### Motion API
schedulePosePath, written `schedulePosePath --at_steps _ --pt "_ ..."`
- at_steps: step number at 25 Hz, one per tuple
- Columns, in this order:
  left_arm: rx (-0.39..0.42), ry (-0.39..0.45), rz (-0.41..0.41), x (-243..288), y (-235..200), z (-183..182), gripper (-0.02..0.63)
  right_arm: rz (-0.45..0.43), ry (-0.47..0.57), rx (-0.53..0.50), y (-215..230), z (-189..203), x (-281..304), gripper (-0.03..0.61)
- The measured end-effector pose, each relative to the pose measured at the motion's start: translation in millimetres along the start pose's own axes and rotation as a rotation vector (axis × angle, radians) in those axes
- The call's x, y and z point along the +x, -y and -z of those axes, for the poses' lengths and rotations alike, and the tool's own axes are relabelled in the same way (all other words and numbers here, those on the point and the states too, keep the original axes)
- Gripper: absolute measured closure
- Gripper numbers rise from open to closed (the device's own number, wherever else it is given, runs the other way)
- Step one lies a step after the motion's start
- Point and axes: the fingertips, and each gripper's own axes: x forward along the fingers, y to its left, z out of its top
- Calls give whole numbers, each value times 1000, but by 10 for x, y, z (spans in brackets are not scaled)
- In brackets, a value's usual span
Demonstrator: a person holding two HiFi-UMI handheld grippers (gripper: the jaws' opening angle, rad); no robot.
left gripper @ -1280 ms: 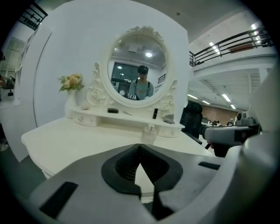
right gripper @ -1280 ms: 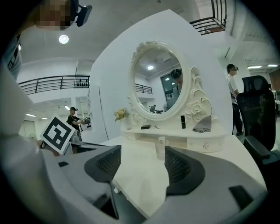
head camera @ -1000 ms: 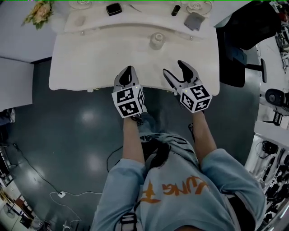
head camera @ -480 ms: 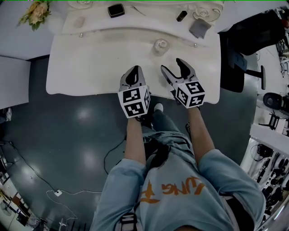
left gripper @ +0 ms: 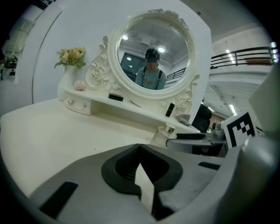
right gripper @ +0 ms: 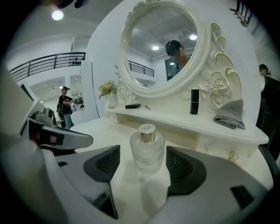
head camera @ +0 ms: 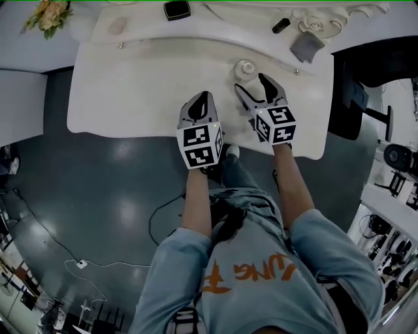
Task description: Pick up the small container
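The small container (head camera: 245, 68) is a round frosted glass bottle with a metal cap. It stands on the white dressing table (head camera: 130, 85), right of centre near the raised shelf. My right gripper (head camera: 253, 86) is open just in front of it. In the right gripper view the bottle (right gripper: 147, 146) stands upright between the far ends of the two dark pads, with a gap on each side. My left gripper (head camera: 201, 99) is shut and empty over the table's front part. In its view (left gripper: 140, 146) the bottle (left gripper: 164, 132) shows ahead to the right.
The shelf under the oval mirror (right gripper: 159, 48) holds a black tube (head camera: 281, 25), a folded grey cloth (head camera: 307, 45), a black box (head camera: 177, 9) and flowers (head camera: 46, 16). A dark office chair (head camera: 366, 65) stands right of the table. The table's front edge lies under both grippers.
Both grippers have moved forward over the table. The right gripper's open jaws have come up to the bottle and now stand on either side of it. The left stays shut.
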Motion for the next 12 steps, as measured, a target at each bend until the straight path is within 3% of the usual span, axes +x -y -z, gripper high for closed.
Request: schedulePosePath --at_steps 6,12 --pt "-22 -16 -19 54 -103 68 592 14 -35 -70 38 -18 240 253" --pt "-28 -14 -30 17 -187 92 592 39 -40 -48 95 -26 417 250"
